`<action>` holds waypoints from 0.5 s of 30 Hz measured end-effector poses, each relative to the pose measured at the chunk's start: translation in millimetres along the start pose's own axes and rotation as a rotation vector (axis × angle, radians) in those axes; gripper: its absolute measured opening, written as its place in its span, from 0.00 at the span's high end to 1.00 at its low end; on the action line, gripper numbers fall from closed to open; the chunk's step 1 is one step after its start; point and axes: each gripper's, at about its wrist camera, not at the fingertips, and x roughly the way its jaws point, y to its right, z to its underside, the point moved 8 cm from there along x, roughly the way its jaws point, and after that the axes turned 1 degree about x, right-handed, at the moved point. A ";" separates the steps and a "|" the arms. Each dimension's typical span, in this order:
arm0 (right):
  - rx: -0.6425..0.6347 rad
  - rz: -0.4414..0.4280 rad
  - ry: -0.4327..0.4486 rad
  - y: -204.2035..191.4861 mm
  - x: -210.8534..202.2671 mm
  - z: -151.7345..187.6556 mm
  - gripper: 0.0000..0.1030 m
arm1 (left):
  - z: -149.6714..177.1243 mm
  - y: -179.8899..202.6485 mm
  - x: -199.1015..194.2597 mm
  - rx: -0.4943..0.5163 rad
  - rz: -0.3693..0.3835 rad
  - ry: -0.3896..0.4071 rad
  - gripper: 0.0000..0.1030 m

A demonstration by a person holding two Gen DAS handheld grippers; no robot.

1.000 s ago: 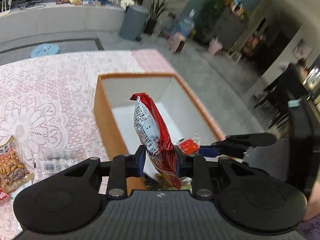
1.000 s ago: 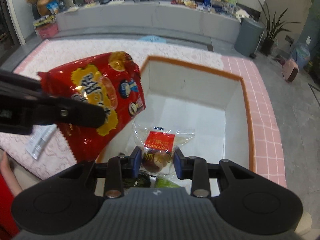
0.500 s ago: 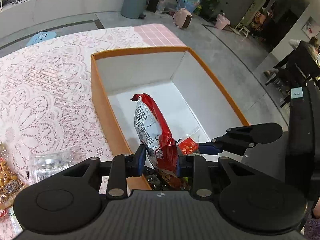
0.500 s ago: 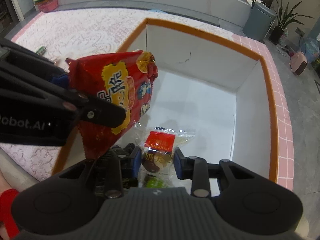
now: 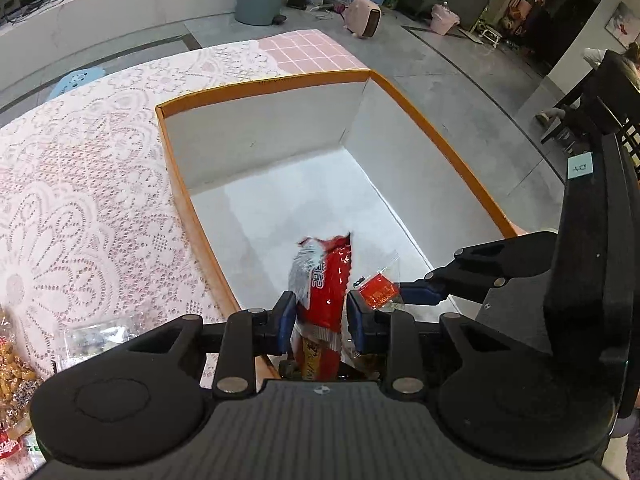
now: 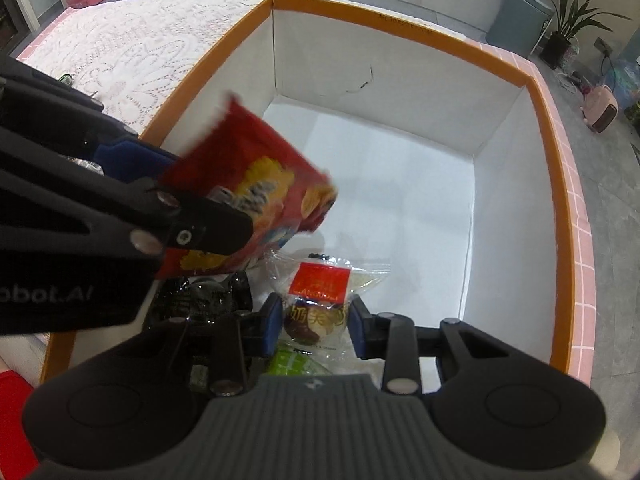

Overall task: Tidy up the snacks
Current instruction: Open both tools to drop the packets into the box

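The left tool [image 5: 320, 320] reaches in over the near end of the orange-rimmed box [image 5: 176, 184] with its pads spread a little, and the red snack bag [image 5: 324, 284] stands between them. In the right wrist view that bag [image 6: 256, 196] looks blurred and tilted — whether the pads grip it or have let go, I cannot tell. Just beside it, the right tool [image 6: 314, 320] sits low over the near end of the box [image 6: 556, 184] with a clear packet bearing a red label [image 6: 320, 292] between its blue pads; the packet seems to rest on the pile below, and the grip there I cannot tell either. Under and around it lie a black wrapper [image 6: 200, 300] and a green packet [image 6: 292, 364]. Farther in, the white box floor and walls are bare. Outside the box, on the desk's pink lace cloth [image 5: 80, 200], a clear packet [image 5: 96, 340] and a bag of golden snacks [image 5: 16, 376] lie at the left — well apart from the box.
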 end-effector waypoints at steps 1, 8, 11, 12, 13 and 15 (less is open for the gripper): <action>0.002 0.001 -0.001 -1.2 -0.2 -1.9 0.67 | -0.2 0.2 -0.2 -0.006 0.005 -0.002 0.61; 0.006 -0.005 0.010 -1.5 -9.8 -7.3 0.55 | -1.9 2.5 -9.6 -0.020 0.025 0.014 0.41; 0.002 0.007 0.023 -2.0 -16.3 -9.0 0.47 | -2.4 5.4 -17.0 -0.004 0.007 0.031 0.33; 0.002 0.014 0.026 -1.7 -17.9 -9.1 0.44 | -2.3 6.0 -19.3 0.001 0.005 0.032 0.33; -0.001 0.025 0.032 -2.3 -20.2 -9.5 0.41 | -2.0 6.4 -22.1 0.001 0.002 0.035 0.33; -0.006 0.042 0.045 -3.3 -25.8 -11.0 0.40 | -1.1 6.4 -28.4 0.001 0.004 0.041 0.33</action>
